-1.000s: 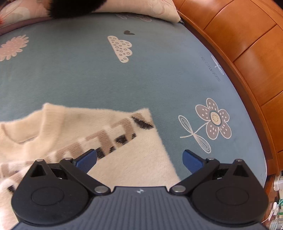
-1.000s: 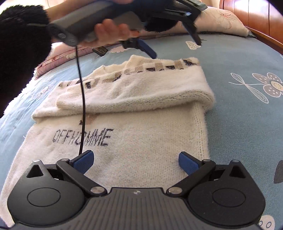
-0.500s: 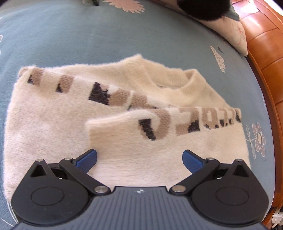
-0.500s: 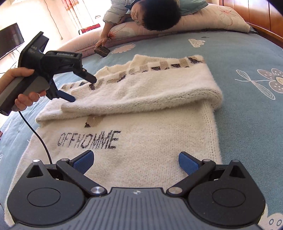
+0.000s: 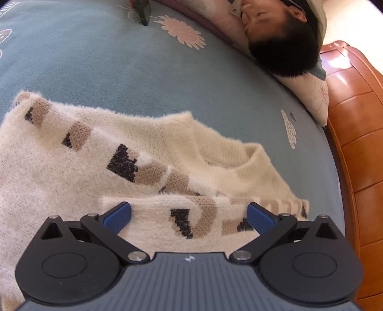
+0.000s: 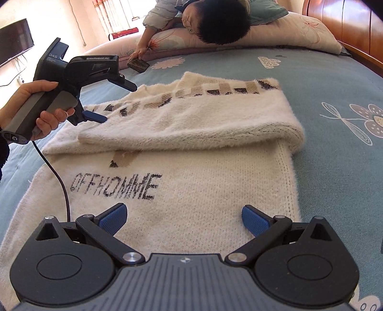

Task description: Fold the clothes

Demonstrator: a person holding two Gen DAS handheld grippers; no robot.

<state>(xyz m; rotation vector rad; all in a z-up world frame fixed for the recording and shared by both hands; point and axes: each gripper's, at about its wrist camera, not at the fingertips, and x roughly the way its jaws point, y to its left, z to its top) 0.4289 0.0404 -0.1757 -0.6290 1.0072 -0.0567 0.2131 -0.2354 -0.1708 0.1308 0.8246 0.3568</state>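
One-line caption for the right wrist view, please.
Open right gripper over a cream sweater on the blue bedspread; open left gripper near its folded sleeve.

The fluffy cream knitted sweater (image 6: 182,181) runs off the left edge in the left wrist view, and its hem hides under the right gripper's body. The folded-over sleeve (image 6: 191,124) covers most of its chest pattern. The small dark object (image 6: 138,65) in the lying person's hand is too small to make out.

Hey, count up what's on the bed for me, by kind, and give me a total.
Sweaters: 1, the cream sweater
Pillows: 1, the pillow
Phones: 1, the dark phone
People lying down: 1, the person
Total: 4
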